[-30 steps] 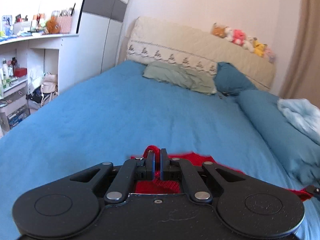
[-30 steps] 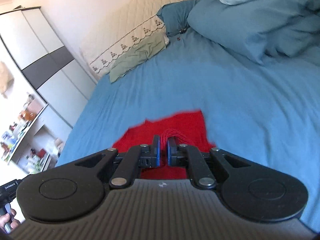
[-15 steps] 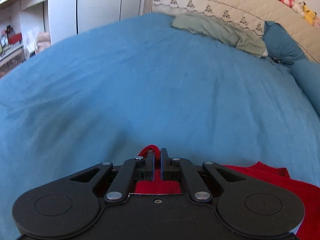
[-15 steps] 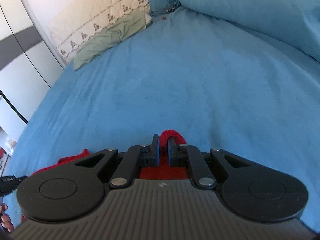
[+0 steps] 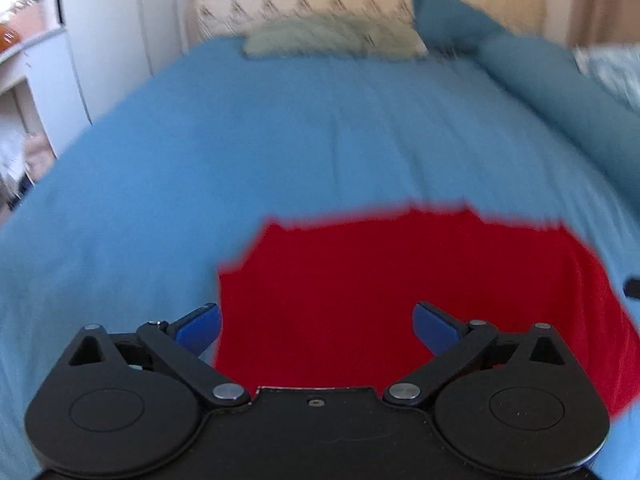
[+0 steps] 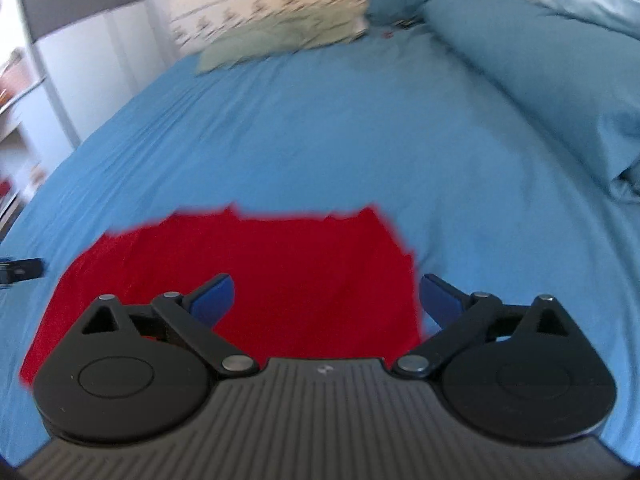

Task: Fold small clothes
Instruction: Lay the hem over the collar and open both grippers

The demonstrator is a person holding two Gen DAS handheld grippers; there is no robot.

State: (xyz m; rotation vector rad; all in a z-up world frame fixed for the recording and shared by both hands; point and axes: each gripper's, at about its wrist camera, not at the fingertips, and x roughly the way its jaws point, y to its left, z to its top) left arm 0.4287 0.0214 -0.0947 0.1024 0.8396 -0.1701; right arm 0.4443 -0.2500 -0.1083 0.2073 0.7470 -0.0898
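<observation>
Lying flat on the blue bed (image 5: 280,140), the red cloth (image 5: 400,300) sits below both tools. The left hand-held gripper (image 5: 316,324) hangs over the cloth's left part, jaws spread wide and holding nothing. The right hand-held gripper (image 6: 326,300) hangs over the cloth's (image 6: 280,272) right edge, jaws likewise wide and empty. A green pillow (image 6: 280,36) lies by the headboard.

Left gripper (image 5: 316,326) jaws wide apart, apparently holding nothing; right gripper (image 6: 326,300) likewise.
</observation>
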